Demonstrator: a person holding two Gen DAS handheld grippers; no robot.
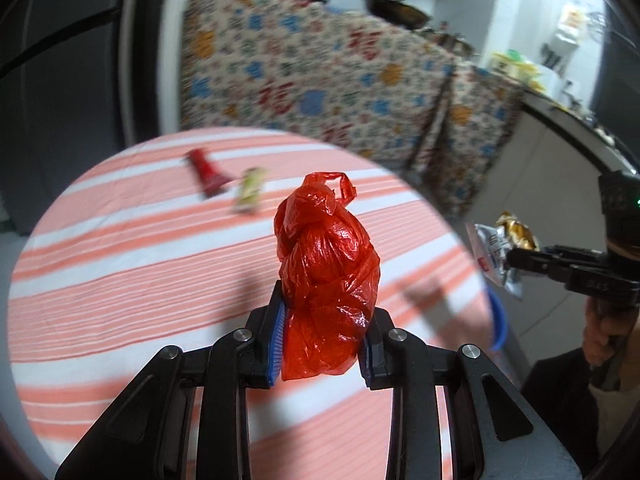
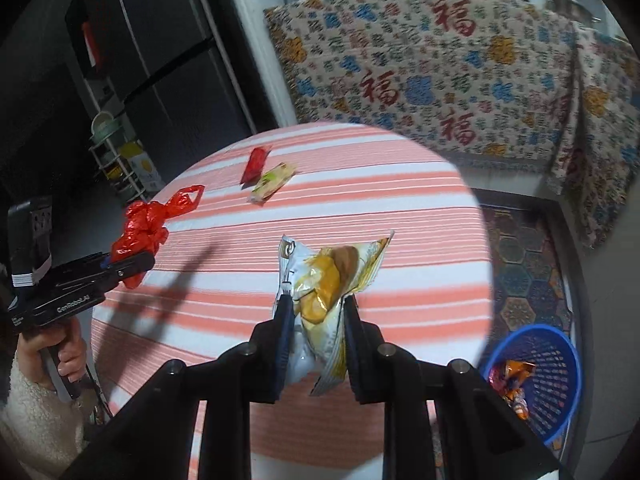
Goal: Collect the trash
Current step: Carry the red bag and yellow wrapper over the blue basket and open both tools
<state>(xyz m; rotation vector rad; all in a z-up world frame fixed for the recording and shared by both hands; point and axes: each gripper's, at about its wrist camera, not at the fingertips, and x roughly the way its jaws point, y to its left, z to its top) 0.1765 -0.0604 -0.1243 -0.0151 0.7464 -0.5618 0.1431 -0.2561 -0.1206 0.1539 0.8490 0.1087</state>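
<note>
Carrying two pieces of trash at once, I judge the step in hand to be the transfer to the bin, with pick-up done for both. My left gripper [image 1: 322, 336] has its blue-padded fingers pressed against a crumpled red plastic bag [image 1: 326, 276], which stands up between them, clear of the striped tablecloth [image 1: 120, 280]. My right gripper [image 2: 316, 320] pinches a yellow and white snack wrapper [image 2: 332, 280], likewise lifted off the cloth. The blue mesh basket [image 2: 560, 360] sits on the floor beside the round table, low on my right, and already holds a few wrappers; in the left view only a sliver of its rim shows past the table edge. The next move, as I assess it, calls for swinging the right gripper out past the table edge and down over the basket before spreading the fingers, then bringing the left across to do the same. Two items remain on the far side of the table: a red packet [image 2: 256, 164] and, just beside it, a green and cream wrapper [image 2: 272, 182]. Nothing stands between my right gripper and the basket. Light plastic may cling to the pads or drift wide on release, so I would let go low over the opening. A patterned cloth [image 2: 440, 68] covers furniture behind, well apart from the work.
</note>
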